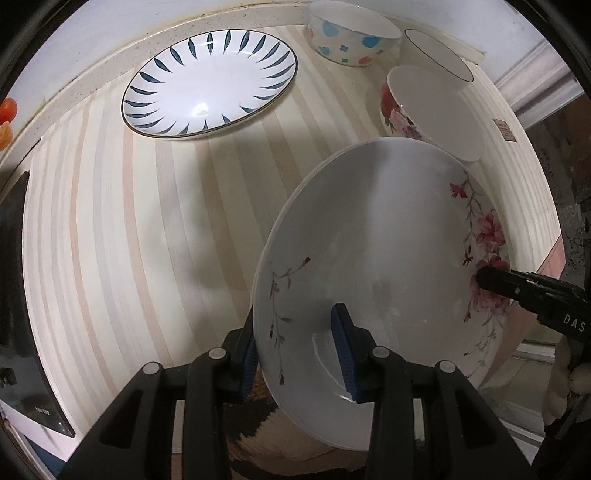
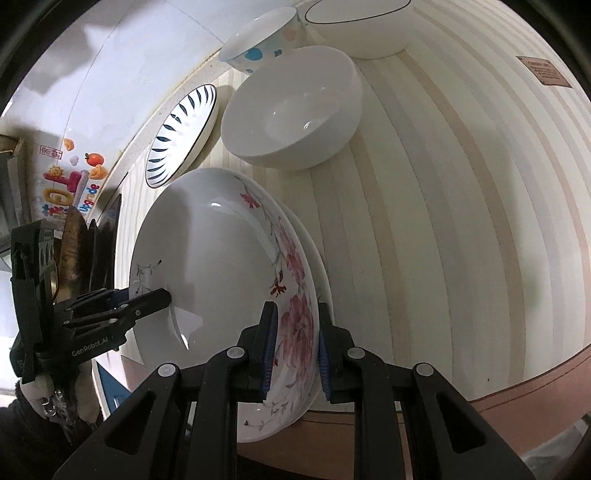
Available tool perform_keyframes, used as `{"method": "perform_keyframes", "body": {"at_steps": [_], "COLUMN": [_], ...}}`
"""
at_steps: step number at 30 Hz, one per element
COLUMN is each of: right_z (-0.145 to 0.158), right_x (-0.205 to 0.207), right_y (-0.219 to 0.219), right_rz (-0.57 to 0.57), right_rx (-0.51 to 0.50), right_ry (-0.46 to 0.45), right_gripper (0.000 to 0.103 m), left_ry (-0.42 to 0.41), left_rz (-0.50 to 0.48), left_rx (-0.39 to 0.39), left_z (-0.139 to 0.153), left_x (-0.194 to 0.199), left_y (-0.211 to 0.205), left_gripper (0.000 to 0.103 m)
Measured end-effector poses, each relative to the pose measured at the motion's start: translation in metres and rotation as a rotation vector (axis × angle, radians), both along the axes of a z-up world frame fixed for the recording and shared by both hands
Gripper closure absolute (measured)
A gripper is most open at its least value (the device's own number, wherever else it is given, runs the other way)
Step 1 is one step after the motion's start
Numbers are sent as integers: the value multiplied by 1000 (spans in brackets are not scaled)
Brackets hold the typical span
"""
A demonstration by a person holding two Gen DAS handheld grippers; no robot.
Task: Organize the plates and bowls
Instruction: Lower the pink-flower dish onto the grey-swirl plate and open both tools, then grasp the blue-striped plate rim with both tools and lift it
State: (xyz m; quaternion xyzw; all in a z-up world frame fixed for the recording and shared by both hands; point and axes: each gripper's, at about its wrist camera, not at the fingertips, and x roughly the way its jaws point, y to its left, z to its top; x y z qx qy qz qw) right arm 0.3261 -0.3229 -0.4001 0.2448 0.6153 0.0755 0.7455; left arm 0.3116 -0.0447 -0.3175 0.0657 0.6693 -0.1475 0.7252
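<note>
Both grippers clamped the floral plate (image 1: 373, 266) by opposite rims, left gripper (image 1: 299, 354) and right gripper (image 2: 293, 354), above the striped table's (image 1: 129, 229) near edge; open tabletop lay leftward.

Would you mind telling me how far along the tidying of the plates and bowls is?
Nothing looks stacked yet. In hand: the flowered plate, clamped at opposite rims by the left gripper and the right gripper. Left: the blue-leaf plate, the spotted bowl, the flowered bowl and the plain bowl stand separately on the table.
</note>
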Motion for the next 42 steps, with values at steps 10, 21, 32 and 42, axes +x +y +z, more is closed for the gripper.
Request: {"method": "perform_keyframes", "body": {"at_steps": [10, 21, 32, 42], "right_z": [9, 7, 25, 111], "right_x": [7, 18, 28, 151], "right_y": [3, 0, -14, 55], "right_rz": [17, 15, -23, 66], "right_rx": [-21, -14, -52, -76], "right_ry": [12, 52, 83, -120], "right_gripper": [81, 81, 78, 56], "left_ry": [13, 39, -10, -106], "left_rz": [-33, -59, -28, 241], "left_rx": [27, 38, -10, -52], "left_z": [-4, -10, 17, 29], "left_x": [-11, -11, -2, 106], "left_y": [-4, -10, 17, 104], "left_gripper": [69, 69, 69, 68]}}
